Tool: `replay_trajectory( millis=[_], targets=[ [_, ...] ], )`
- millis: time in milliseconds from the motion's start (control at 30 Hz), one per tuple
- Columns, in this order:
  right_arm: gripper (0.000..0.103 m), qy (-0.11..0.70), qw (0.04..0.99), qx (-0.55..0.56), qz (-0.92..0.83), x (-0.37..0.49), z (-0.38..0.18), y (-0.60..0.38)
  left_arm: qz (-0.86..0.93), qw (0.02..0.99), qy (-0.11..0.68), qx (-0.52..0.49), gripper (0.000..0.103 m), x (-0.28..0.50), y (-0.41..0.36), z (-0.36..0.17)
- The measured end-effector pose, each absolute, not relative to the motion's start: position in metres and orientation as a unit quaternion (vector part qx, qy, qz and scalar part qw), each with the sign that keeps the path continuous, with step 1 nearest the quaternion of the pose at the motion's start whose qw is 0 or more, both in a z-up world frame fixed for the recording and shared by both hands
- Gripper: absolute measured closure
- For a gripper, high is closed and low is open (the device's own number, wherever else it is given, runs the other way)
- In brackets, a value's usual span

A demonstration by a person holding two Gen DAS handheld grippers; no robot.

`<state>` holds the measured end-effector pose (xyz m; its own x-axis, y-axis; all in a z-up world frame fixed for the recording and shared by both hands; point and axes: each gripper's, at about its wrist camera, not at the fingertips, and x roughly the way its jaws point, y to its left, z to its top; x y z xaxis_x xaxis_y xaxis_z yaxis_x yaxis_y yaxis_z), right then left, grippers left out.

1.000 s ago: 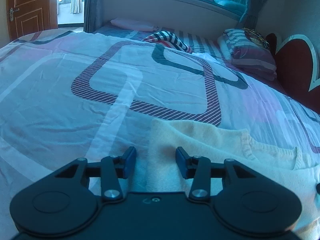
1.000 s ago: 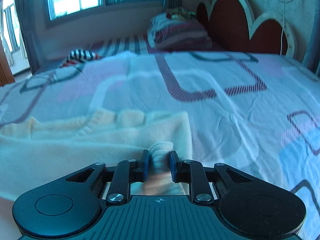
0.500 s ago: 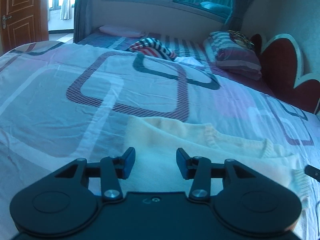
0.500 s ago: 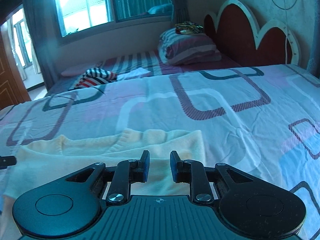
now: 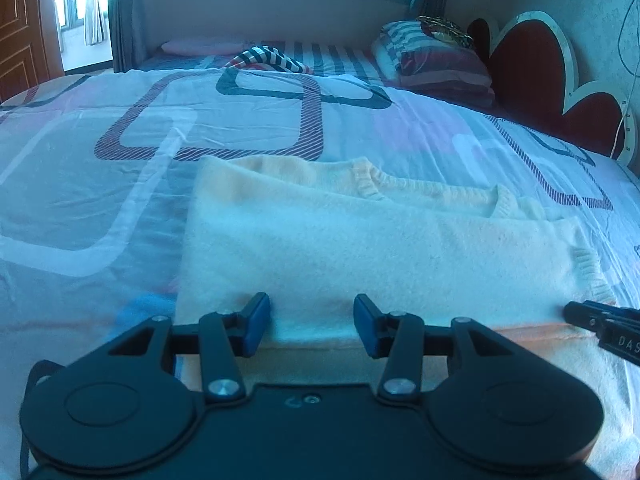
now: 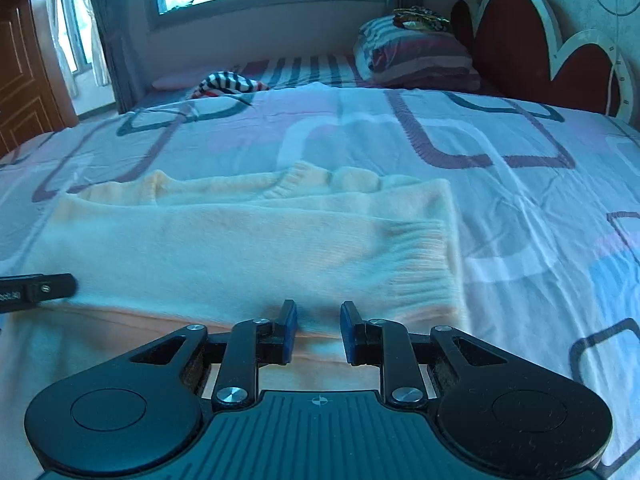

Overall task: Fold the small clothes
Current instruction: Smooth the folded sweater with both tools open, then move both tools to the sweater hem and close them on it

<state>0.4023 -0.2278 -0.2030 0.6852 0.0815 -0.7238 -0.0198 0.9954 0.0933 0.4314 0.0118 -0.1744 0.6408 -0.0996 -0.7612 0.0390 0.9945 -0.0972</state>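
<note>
Across the bed [image 5: 120, 208], the cream sweater [image 5: 360, 240] now lies folded; right tongs [image 6: 318, 332] have let go, left tongs [image 5: 312, 326] gape empty.

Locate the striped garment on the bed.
The striped garment lies at the bed's far edge below the window, left of the pillow, well beyond the cream sweater.

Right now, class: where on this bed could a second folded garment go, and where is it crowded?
Free: bedspread left of the cream sweater, and right of its ribbed cuff. Crowded: by the pillows and striped garment.
</note>
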Motion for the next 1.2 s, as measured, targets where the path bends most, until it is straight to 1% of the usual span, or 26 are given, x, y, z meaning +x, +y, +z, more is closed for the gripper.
replay_trajectory(
  millis=[133, 267, 433, 633, 733, 900, 1067, 1200],
  targets=[
    [0.081, 0.399, 0.916, 0.037, 0.001, 0.398, -0.202, -0.244, -0.032, 0.905, 0.423, -0.037, 0.058, 0.425, 0.012, -0.168],
    [0.081, 0.394, 0.918, 0.051, 0.021, 0.382, -0.191, -0.247, -0.049, 0.907, 0.417, -0.037, 0.058, 0.406, 0.003, -0.156],
    [0.081, 0.386, 0.918, 0.048, 0.077, 0.364, -0.180, -0.221, -0.080, 0.901, 0.425, -0.035, 0.057, 0.385, -0.025, -0.154],
    [0.080, 0.399, 0.907, 0.037, 0.129, 0.356, -0.188, -0.186, -0.092, 0.896, 0.434, -0.019, 0.057, 0.374, -0.049, -0.165],
    [0.080, 0.412, 0.901, 0.031, 0.134, 0.350, -0.197, -0.187, -0.076, 0.890, 0.449, -0.016, 0.057, 0.370, -0.044, -0.175],
    [0.081, 0.415, 0.903, 0.007, 0.109, 0.337, -0.207, -0.214, -0.060, 0.894, 0.444, 0.001, 0.057, 0.351, -0.028, -0.178],
    [0.081, 0.417, 0.905, 0.009, 0.085, 0.323, -0.207, -0.245, -0.037, 0.895, 0.445, 0.002, 0.055, 0.337, -0.017, -0.177],
    [0.080, 0.412, 0.906, 0.018, 0.099, 0.311, -0.200, -0.245, -0.029, 0.893, 0.448, -0.005, 0.055, 0.327, -0.022, -0.170]
  ],
)
